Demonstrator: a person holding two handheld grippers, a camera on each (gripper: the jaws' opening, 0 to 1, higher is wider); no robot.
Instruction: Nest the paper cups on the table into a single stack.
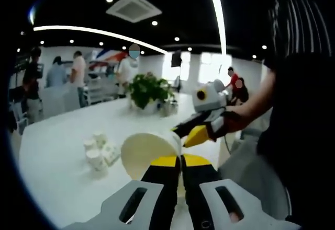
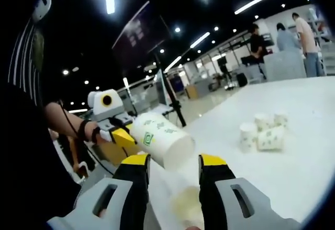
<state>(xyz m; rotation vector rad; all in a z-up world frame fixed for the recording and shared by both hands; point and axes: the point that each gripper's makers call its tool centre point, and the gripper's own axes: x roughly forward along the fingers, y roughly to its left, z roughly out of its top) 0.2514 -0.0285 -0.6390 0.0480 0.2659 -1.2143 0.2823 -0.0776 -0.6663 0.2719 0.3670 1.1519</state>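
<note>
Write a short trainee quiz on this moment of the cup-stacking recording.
1. True or false: the right hand-held gripper is clamped on a cup.
2. What does the left hand-held gripper hold? A) a paper cup B) a plant pot C) nothing
3. Fill in: the loose cups sit in a cluster on the white ____.

Key
1. False: its jaws stand apart with nothing between them.
2. A: it pinches the paper cup at the rim and holds it off the surface.
3. table
</note>
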